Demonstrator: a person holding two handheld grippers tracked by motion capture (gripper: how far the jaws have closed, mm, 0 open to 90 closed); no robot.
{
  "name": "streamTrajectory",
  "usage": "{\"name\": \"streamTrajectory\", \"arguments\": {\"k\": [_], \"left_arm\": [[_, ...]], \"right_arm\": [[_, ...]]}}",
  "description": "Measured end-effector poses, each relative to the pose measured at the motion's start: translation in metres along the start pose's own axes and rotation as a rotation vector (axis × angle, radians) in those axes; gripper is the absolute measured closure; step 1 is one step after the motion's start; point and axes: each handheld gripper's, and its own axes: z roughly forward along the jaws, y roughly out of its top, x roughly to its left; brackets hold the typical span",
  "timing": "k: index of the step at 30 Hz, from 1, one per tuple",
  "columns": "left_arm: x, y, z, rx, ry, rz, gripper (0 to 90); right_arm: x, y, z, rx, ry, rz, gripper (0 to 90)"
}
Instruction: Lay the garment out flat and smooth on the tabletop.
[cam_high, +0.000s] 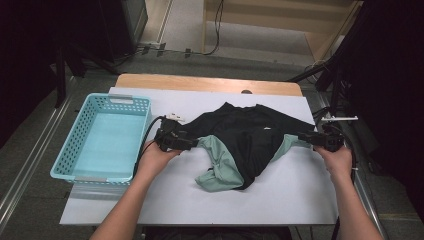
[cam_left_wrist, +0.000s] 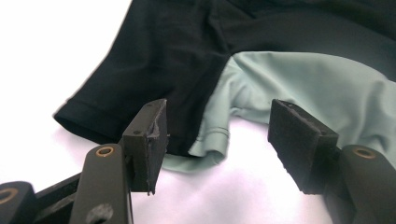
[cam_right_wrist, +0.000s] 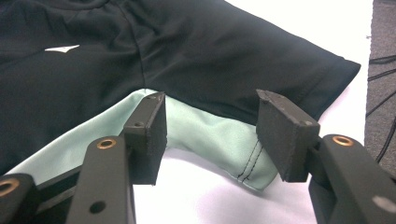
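With both the left gripper (cam_high: 192, 144) and right gripper (cam_high: 301, 136) gaping, nothing pinched, at either end of the black-and-green shirt (cam_high: 245, 142) lying mid-table, a shallow bite could catch just one layer and bunch it.

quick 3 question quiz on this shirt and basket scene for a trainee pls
1. True or false: the left gripper is clamped on the black and mint green shirt.
2. Which stands at the left end of the white table? A) light blue plastic basket B) cardboard box C) metal tray
3. Which colour is the sleeve fabric nearest the right gripper?

Key:
1. False: its jaws stand apart, with no pad pressing the cloth.
2. A, and nothing lies in it.
3. Mint green, with the black sleeve just beyond it.
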Motion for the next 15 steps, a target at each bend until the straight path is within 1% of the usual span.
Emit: {"name": "streamTrajectory", "arguments": {"k": [2, 4, 9, 11, 15], "left_arm": [[0.002, 0.003, 0.001, -0.011, 0.001, -0.008, 39.1], [0.005, 0.006, 0.001, -0.011, 0.005, -0.013, 39.1], [0.012, 0.015, 0.001, -0.021, 0.026, -0.018, 39.2], [0.016, 0.017, 0.004, -0.024, 0.043, -0.024, 39.2], [0.022, 0.019, 0.013, -0.014, 0.056, -0.032, 39.3]], "right_arm": [[0.001, -0.001, 0.0, -0.002, -0.001, -0.012, 40.8], [0.002, -0.002, -0.001, -0.004, -0.001, -0.021, 40.7], [0.005, -0.004, -0.003, -0.003, -0.004, -0.031, 40.6], [0.006, -0.005, -0.004, -0.003, -0.001, -0.032, 40.6], [0.008, -0.008, -0.005, -0.001, 0.0, -0.041, 40.5]]}}
